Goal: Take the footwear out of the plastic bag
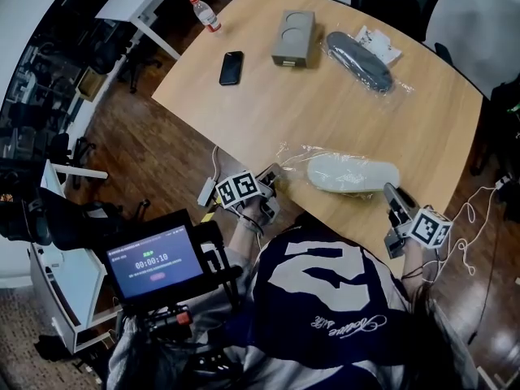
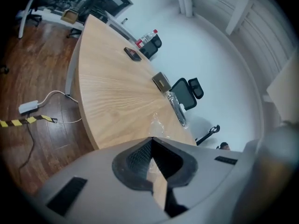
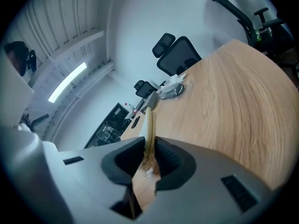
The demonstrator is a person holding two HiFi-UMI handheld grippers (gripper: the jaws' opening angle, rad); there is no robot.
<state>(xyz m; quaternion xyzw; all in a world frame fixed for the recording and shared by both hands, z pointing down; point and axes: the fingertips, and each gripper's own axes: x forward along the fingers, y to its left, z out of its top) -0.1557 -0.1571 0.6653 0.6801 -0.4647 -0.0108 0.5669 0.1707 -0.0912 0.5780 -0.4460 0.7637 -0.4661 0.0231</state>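
A white slipper [image 1: 351,174] lies inside a clear plastic bag [image 1: 296,154] near the front edge of the wooden table [image 1: 268,116]. My left gripper [image 1: 272,182] sits at the bag's left end, its jaws shut on the thin film [image 2: 158,123]. At the slipper's right end is my right gripper [image 1: 392,196]. In the right gripper view the jaws [image 3: 150,142] are shut on the slipper's cream edge [image 3: 149,122], with a scrap of plastic beside it.
Farther back on the table lie a grey slipper in its own bag [image 1: 359,60], a white packet [image 1: 379,44], a grey box [image 1: 293,36], a black phone [image 1: 231,67] and a bottle [image 1: 205,12]. Office chairs [image 3: 177,55] stand beyond the far edge.
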